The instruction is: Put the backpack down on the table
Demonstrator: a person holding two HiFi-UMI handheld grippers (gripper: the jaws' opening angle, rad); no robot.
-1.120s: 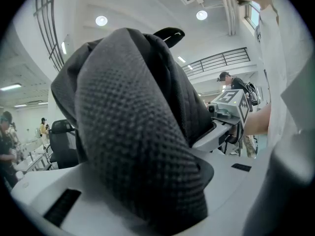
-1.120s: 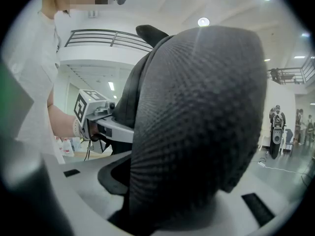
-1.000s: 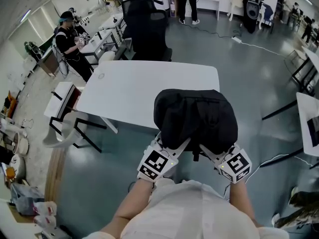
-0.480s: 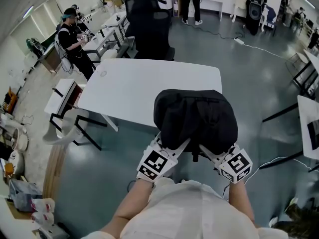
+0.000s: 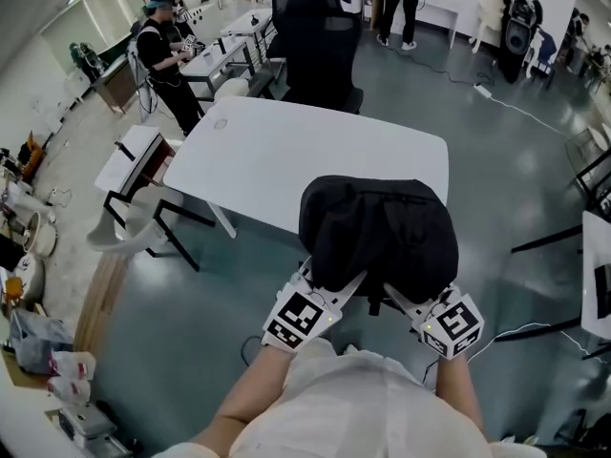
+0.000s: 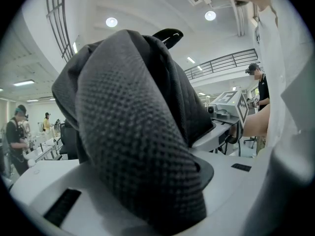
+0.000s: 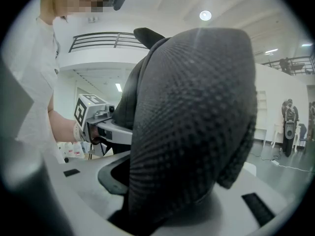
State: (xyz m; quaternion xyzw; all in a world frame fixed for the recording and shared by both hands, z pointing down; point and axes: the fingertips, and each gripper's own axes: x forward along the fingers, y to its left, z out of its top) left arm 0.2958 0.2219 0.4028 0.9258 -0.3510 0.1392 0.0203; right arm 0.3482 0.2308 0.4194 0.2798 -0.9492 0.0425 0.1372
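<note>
Black backpack (image 5: 379, 232) — held up, rounded, at near edge of white table (image 5: 286, 160)

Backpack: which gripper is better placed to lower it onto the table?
Left gripper, slightly. It and the right gripper are each shut on the backpack, so both must lower it, but the table spreads ahead and leftward, on the left gripper's side.

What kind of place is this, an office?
Most likely a large open lab or workshop hall: a white table, a black office chair, a person working at a side bench, and a mezzanine railing overhead.
</note>
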